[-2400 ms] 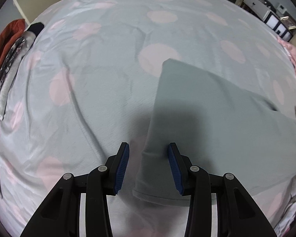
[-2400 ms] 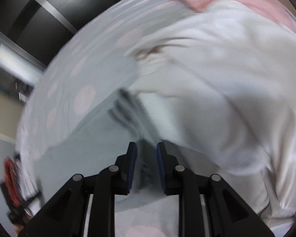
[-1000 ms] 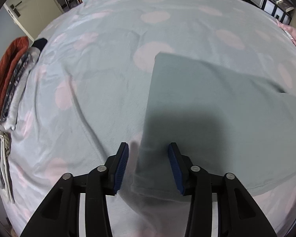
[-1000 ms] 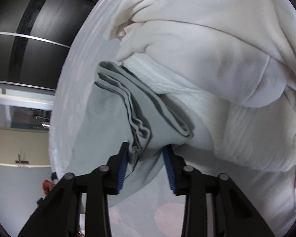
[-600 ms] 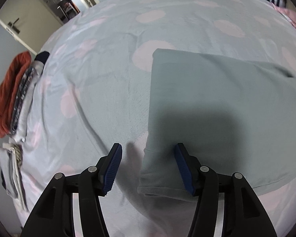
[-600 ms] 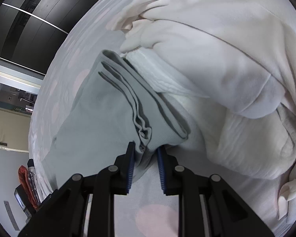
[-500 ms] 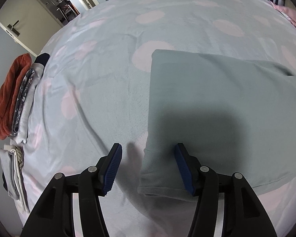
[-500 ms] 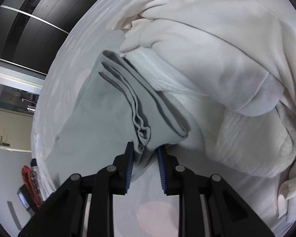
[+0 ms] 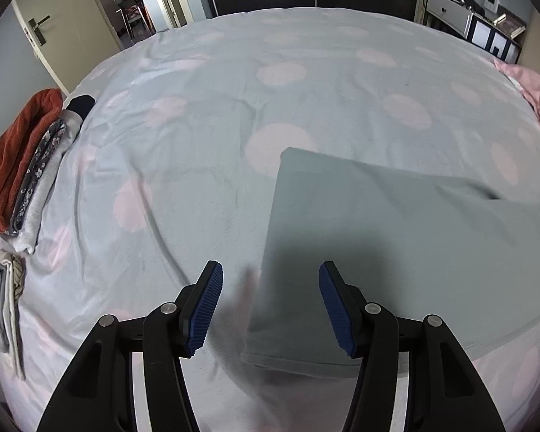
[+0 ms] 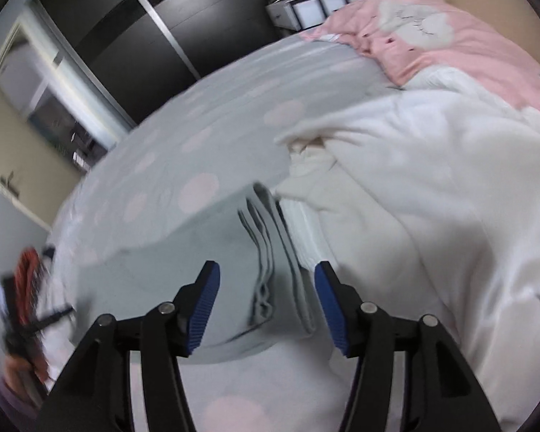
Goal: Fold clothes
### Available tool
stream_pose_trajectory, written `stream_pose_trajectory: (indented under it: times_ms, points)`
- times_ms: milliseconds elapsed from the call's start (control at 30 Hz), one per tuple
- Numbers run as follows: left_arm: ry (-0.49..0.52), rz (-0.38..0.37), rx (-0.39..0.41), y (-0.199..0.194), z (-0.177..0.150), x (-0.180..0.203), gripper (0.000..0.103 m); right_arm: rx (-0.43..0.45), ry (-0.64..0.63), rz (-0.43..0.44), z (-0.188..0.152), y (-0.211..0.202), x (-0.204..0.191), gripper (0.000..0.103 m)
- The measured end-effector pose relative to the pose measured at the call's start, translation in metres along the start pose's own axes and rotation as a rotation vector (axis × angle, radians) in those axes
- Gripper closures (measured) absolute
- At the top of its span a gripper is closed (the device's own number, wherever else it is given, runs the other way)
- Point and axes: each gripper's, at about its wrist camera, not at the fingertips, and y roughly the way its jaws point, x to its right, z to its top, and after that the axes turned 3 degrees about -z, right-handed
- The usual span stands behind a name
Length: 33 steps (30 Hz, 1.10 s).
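Both pairs of jaws stand spread and pinch nothing; the left gripper [image 9: 270, 309] hangs with its blue pads wide over the near left corner of the grey-green folded garment [image 9: 396, 237], and the jaws of the right gripper [image 10: 262, 302] are opening at this moment, with the layered end of the garment [image 10: 270, 252] seen between them but not pressed. The garment lies flat on the dotted bedsheet [image 9: 198, 126], its far end just beside the white bedding [image 10: 432, 180]; it looks soft, light and limp, a knit of several layers, so it should sag and slide apart if taken by one layer only. I judge the best hold is at the two corners of one short edge, pinching all layers together; the stacked edges near the white bedding may separate easily.
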Motion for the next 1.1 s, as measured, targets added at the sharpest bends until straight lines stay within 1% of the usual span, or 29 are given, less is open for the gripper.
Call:
stream_pose_trajectory:
  times_ms: [100, 200, 233, 333, 400, 500, 533, 567, 667, 700, 767, 867, 967, 1100]
  points:
    - [0.008, -0.012, -0.013, 0.004, 0.002, 0.001, 0.046, -0.043, 0.003, 0.041, 0.005, 0.022, 0.002, 0.049]
    - [0.018, -0.009, -0.022, 0.008, 0.004, 0.003, 0.046, -0.063, 0.006, 0.022, 0.01, 0.04, 0.004, 0.049]
    - [0.021, -0.007, -0.024, 0.008, 0.004, 0.004, 0.046, -0.074, 0.01, 0.022, 0.002, 0.041, 0.004, 0.049]
    - [-0.001, -0.029, -0.042, 0.012, 0.006, 0.003, 0.046, -0.121, 0.011, 0.028, -0.007, 0.055, 0.01, 0.049]
    - [-0.013, -0.042, -0.052, 0.013, 0.006, 0.003, 0.046, -0.121, -0.004, 0.02, -0.008, 0.059, 0.008, 0.049]
    - [-0.013, -0.043, -0.058, 0.013, 0.007, 0.004, 0.046, -0.119, -0.015, 0.009, -0.009, 0.064, 0.005, 0.048]
    - [-0.009, -0.04, -0.058, 0.014, 0.007, 0.005, 0.046, -0.117, -0.024, 0.005, -0.01, 0.065, 0.003, 0.049]
    - [-0.009, -0.04, -0.06, 0.013, 0.007, 0.005, 0.046, -0.119, -0.043, 0.001, -0.011, 0.065, 0.0, 0.056]
    - [-0.015, -0.05, -0.061, 0.01, 0.007, 0.005, 0.046, -0.123, -0.072, -0.024, -0.012, 0.066, -0.006, 0.061]
    - [-0.017, -0.053, -0.058, 0.009, 0.007, 0.005, 0.046, -0.124, -0.062, -0.021, -0.011, 0.066, -0.006, 0.063]
    - [-0.022, -0.056, -0.052, 0.008, 0.007, 0.003, 0.046, -0.124, -0.029, -0.003, -0.011, 0.066, -0.004, 0.074]
    - [-0.034, -0.066, -0.046, 0.004, 0.008, 0.001, 0.046, -0.114, 0.012, 0.027, -0.01, 0.062, -0.002, 0.083]
    - [-0.042, -0.083, -0.034, -0.001, 0.01, -0.002, 0.046, -0.104, 0.05, 0.054, -0.008, 0.053, -0.002, 0.086]
    - [-0.055, -0.104, -0.014, -0.01, 0.015, -0.009, 0.046, -0.09, 0.114, 0.095, -0.002, 0.033, -0.009, 0.087]
